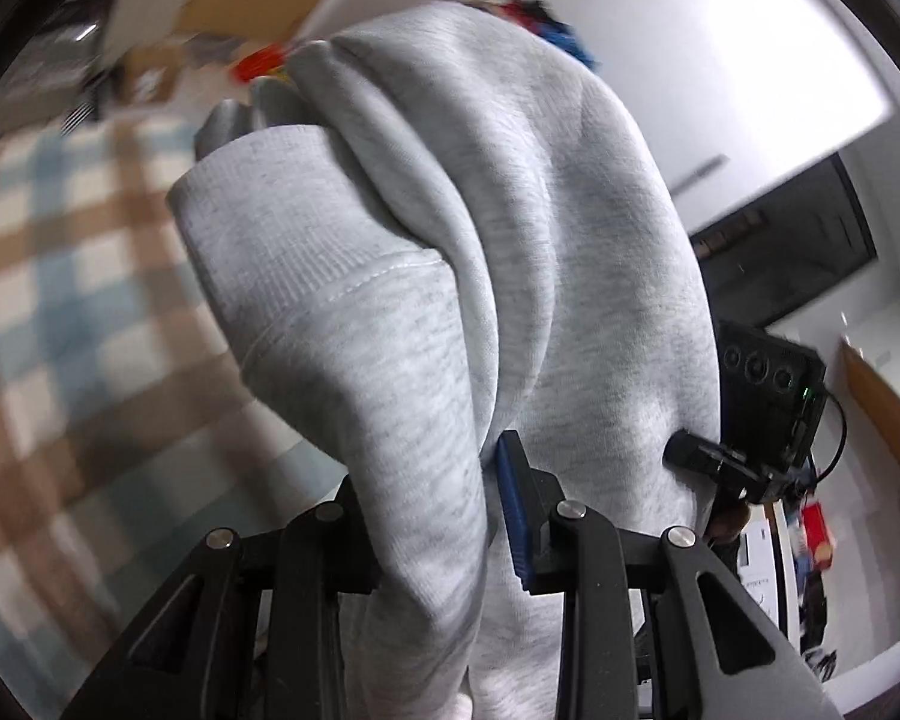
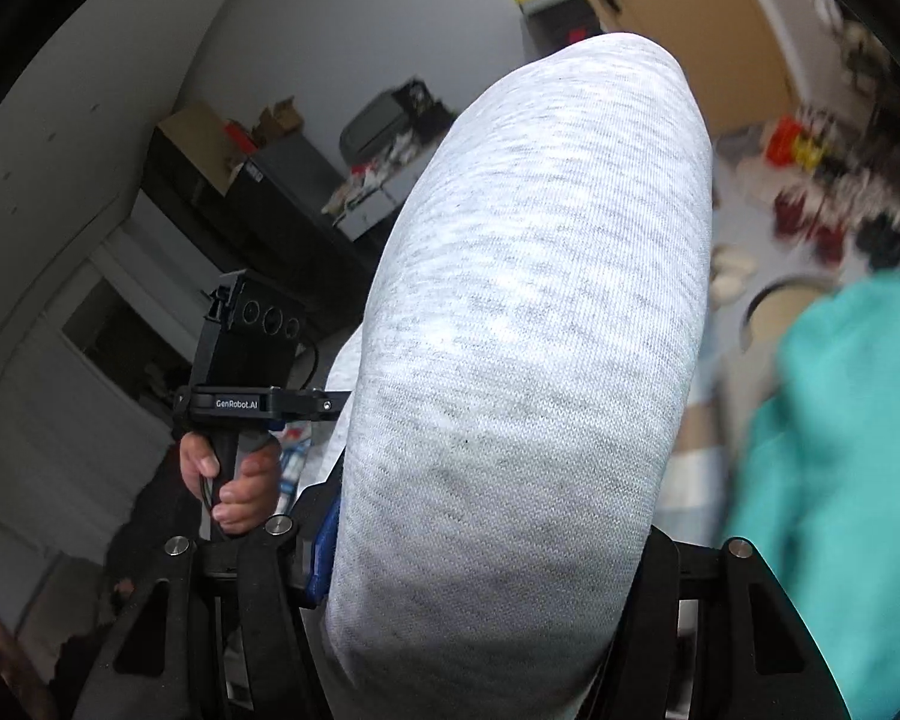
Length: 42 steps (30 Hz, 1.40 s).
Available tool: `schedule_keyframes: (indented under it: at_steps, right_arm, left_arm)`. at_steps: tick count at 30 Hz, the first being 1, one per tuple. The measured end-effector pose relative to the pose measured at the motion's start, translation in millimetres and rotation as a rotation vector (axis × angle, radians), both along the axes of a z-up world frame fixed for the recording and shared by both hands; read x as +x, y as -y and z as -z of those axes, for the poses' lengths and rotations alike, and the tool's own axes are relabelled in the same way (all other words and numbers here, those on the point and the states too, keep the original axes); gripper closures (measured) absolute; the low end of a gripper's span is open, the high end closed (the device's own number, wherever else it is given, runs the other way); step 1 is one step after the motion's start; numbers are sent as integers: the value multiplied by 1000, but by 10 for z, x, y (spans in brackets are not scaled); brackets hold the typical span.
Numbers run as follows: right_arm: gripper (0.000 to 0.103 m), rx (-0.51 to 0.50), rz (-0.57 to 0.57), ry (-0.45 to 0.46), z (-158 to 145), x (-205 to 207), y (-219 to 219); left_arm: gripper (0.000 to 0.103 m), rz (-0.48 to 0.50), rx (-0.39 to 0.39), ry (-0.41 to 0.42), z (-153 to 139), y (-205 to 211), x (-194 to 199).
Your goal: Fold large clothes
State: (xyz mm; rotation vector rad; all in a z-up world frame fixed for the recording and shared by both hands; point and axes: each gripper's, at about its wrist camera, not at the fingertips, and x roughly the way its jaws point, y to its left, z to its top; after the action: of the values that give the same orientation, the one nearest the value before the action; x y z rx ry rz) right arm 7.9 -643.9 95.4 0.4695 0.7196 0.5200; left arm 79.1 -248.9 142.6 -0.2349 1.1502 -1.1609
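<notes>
A light grey sweatshirt (image 1: 510,252) hangs lifted in the air and fills both views. In the left wrist view my left gripper (image 1: 438,510) is shut on a fold of it, just below a ribbed cuff (image 1: 282,240). The blue pad (image 1: 513,510) presses the cloth, and the other finger is hidden under it. In the right wrist view my right gripper (image 2: 486,546) is shut on a thick roll of the same sweatshirt (image 2: 528,330). Only its left blue pad (image 2: 324,546) shows. A hand (image 2: 240,480) holds the left gripper's handle to the left of the roll.
A brown, blue and white checked cloth (image 1: 60,300) lies below on the left. A teal garment (image 2: 840,450) is at the right. A dark cabinet (image 2: 258,204) with boxes stands behind, and cluttered, blurred items (image 2: 810,168) lie at the far right.
</notes>
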Motion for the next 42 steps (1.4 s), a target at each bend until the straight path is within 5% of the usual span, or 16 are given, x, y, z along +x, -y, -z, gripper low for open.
schedule_keyframes:
  at_steps: [3,6,8,10,13,14,15,18,21,25,29,33,37,40,42]
  right_arm:
    - [42,-37,21,1,-244,-117,342]
    - [41,-42,28,-20,-234,-137,654]
    - [38,-32,36,-53,32,-141,980]
    - [33,18,77,-176,495,-93,1366]
    - [31,-64,176,-436,1355,94,1572]
    - [23,-68,210,-489,1575,127,1627]
    - [13,-33,231,-476,1650,128,1688]
    - [13,-90,213,-396,1466,102,1653]
    - [13,-192,218,-435,1340,78,1525]
    - [13,-359,260,-464,1071,77,1565]
    - [15,-568,361,-343,660,-204,1544]
    - [36,-513,358,-197,437,-505,1309]
    - [59,-612,246,-234,830,-530,827]
    - [60,-700,269,-314,1347,-396,754]
    - [59,-654,295,-323,1438,-382,822]
  left_arm:
    - [78,52,-32,37,-220,589,-96]
    - [78,91,-86,-4,-110,1102,-138]
    - [78,111,-109,-59,182,1371,-145]
    - [78,102,-78,-103,578,1601,-166]
    - [79,78,39,-186,1335,1853,-257]
    - [79,60,45,-197,1496,1866,-261]
    - [79,77,46,-235,1658,1860,-270]
    - [74,61,57,-290,1924,1743,-225]
    - [74,54,42,-291,1889,1599,-182]
    - [74,18,3,-135,1397,1299,-140]
    - [74,-49,-62,-1,845,1233,6]
    - [65,-14,-61,80,485,1592,-14]
    - [65,60,36,127,515,2202,50]
    - [65,76,181,160,772,2717,183]
    - [65,81,263,160,1005,2870,311]
